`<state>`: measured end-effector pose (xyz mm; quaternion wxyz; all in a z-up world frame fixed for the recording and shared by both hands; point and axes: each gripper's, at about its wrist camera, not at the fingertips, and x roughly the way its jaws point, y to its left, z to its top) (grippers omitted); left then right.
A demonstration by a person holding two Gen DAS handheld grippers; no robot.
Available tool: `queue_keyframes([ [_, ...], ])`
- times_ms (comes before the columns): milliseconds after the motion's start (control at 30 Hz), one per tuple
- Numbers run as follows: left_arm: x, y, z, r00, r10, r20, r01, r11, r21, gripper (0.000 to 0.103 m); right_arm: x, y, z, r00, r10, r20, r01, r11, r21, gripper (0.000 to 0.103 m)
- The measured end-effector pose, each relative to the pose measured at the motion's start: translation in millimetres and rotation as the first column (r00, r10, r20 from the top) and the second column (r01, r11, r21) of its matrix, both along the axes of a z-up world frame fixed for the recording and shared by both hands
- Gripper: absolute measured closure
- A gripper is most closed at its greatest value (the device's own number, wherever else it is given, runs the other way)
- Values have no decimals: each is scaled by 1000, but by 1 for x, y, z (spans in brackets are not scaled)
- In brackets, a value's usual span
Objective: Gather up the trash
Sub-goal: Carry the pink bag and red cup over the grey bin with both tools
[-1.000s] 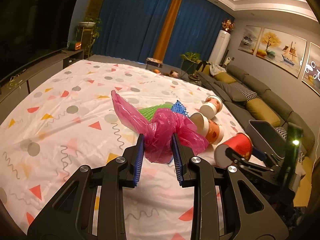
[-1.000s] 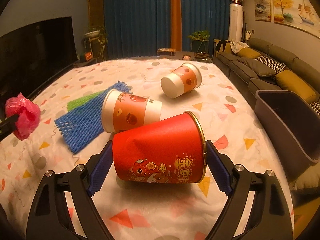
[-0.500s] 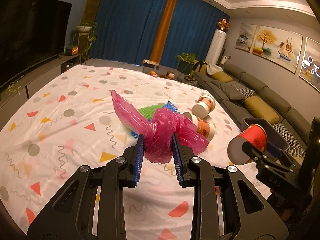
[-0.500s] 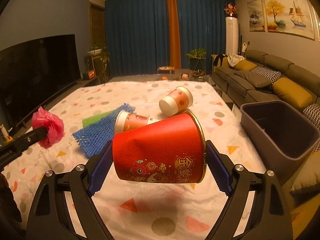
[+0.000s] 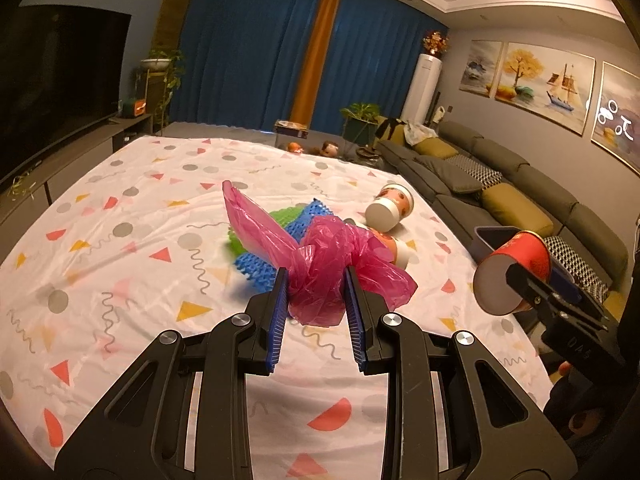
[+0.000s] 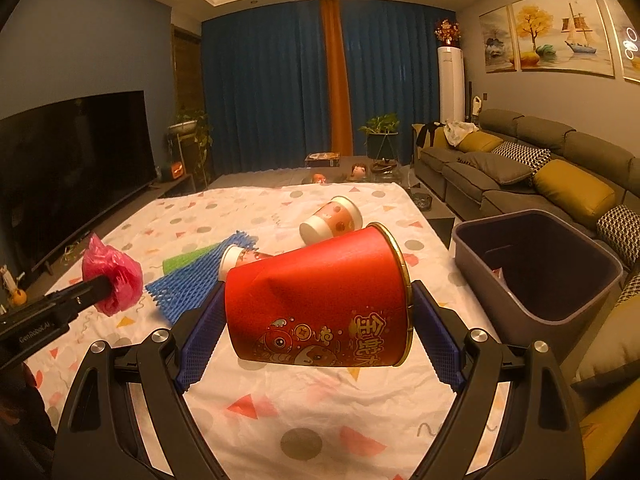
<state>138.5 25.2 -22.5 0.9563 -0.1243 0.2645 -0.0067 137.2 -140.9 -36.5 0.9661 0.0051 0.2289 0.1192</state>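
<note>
My left gripper [image 5: 314, 296] is shut on a crumpled pink plastic bag [image 5: 324, 264], held above the patterned sheet [image 5: 120, 264]; the same pink bag [image 6: 114, 276] shows at the left of the right wrist view. My right gripper [image 6: 316, 320] is shut on a large red paper cup [image 6: 320, 300], lying sideways between the blue pads and lifted off the sheet. That red cup [image 5: 516, 268] appears at the right of the left wrist view. A grey bin [image 6: 536, 264] stands to the right of the sheet's edge.
Two orange-and-white paper cups [image 6: 332, 222] [image 6: 240, 258] lie on their sides mid-sheet beside a blue foam net [image 6: 192, 280] and a green one [image 6: 188, 260]. A grey sofa [image 6: 520, 168] runs along the right; a TV [image 6: 72, 168] on the left.
The right gripper has risen with the red cup, bringing the grey bin more into view. The left gripper with the pink bag has drifted slightly; both grips stay the same.
</note>
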Motion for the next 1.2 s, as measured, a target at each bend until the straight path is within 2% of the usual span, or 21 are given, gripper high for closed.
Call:
queue_keyframes([
  [833,17,-35,-5,998,-65,-4,66,997,46,77,5,-29,2,998,-60,29,59,998,39,18],
  [1200,30,-76,0,988,-152,10,151,986,74,77,10,-55,5,993,-107,45,105,993,48,18],
])
